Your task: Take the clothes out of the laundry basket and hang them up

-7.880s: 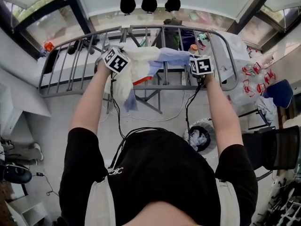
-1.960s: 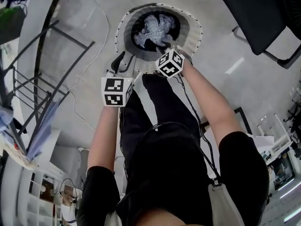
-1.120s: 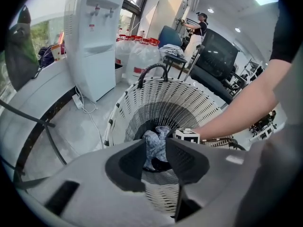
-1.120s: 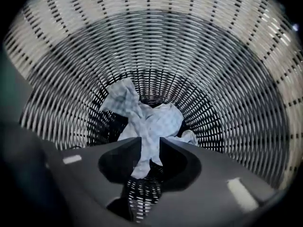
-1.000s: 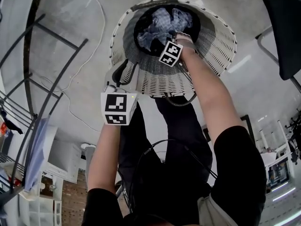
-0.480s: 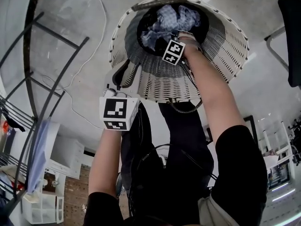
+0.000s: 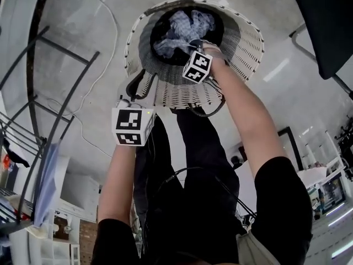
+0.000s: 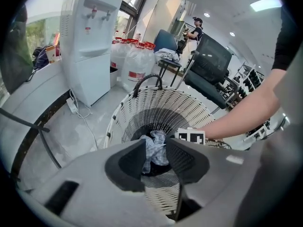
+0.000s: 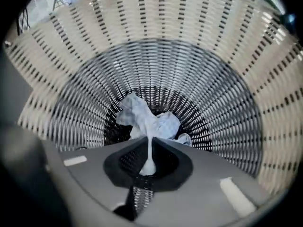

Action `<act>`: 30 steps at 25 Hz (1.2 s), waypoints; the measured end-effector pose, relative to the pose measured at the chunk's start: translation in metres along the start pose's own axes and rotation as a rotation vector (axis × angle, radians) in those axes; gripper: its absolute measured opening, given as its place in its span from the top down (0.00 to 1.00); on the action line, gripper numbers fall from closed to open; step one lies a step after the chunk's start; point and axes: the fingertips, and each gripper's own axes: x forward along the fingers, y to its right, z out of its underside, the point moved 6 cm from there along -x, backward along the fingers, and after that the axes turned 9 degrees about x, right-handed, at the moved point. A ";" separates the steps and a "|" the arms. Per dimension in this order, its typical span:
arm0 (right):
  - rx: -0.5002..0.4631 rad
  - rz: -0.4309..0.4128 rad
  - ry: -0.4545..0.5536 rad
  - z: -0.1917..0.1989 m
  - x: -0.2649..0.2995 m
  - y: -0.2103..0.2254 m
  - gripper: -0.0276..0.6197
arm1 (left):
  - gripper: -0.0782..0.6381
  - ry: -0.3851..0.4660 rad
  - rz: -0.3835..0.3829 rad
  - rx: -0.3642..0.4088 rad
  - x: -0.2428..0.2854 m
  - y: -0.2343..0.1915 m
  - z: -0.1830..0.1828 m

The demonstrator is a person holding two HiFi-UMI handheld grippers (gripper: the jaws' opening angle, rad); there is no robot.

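Note:
A white wicker laundry basket [image 7: 242,43] stands on the floor with a crumpled pale blue-and-white cloth [image 7: 176,29] at its dark bottom. My right gripper [image 7: 193,44] reaches straight down into it. In the right gripper view the basket wall [image 9: 189,65] rings the cloth [image 9: 147,122]. The right gripper [image 9: 149,148] has just been closing, and a thin fold of that cloth is pinched between its jaws. My left gripper [image 7: 138,87] hovers outside the basket's near side. The left gripper [image 8: 155,143] is open and empty, with the basket [image 8: 156,103] and cloth [image 8: 156,156] beyond it.
A grey metal drying rack [image 7: 33,126] stands at the left with a bluish garment [image 7: 47,175] hanging on it. A black chair [image 7: 325,21] is at the upper right. A white water dispenser [image 8: 92,41], water bottles [image 8: 137,63] and an office chair [image 8: 213,74] stand behind the basket.
The right gripper was deeper in the basket and has come up a little, drawing a fold of the cloth with it. The left gripper stays beside the basket.

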 end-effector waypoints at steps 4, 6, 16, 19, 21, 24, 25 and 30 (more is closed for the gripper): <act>0.073 0.046 0.071 -0.011 -0.066 0.006 0.90 | 0.69 0.033 0.031 0.035 -0.025 0.008 -0.013; 0.137 0.065 0.118 -0.016 -0.107 0.004 0.90 | 0.69 0.046 0.048 0.054 -0.042 0.014 -0.017; 0.450 0.249 0.333 -0.040 -0.321 -0.031 0.90 | 0.67 0.100 0.144 0.217 -0.138 0.034 -0.031; 0.499 0.319 0.402 -0.049 -0.382 -0.041 0.90 | 0.67 0.116 0.151 0.235 -0.175 0.035 -0.038; 0.513 0.360 0.448 -0.055 -0.421 -0.044 0.90 | 0.67 0.129 0.149 0.239 -0.198 0.036 -0.044; 0.509 0.391 0.482 -0.064 -0.473 -0.047 0.91 | 0.66 0.144 0.142 0.247 -0.224 0.035 -0.052; 0.503 0.400 0.493 -0.068 -0.489 -0.048 0.91 | 0.66 0.151 0.138 0.253 -0.231 0.034 -0.055; 0.512 0.420 0.584 -0.088 -0.566 -0.058 0.91 | 0.65 0.183 0.131 0.288 -0.270 0.033 -0.071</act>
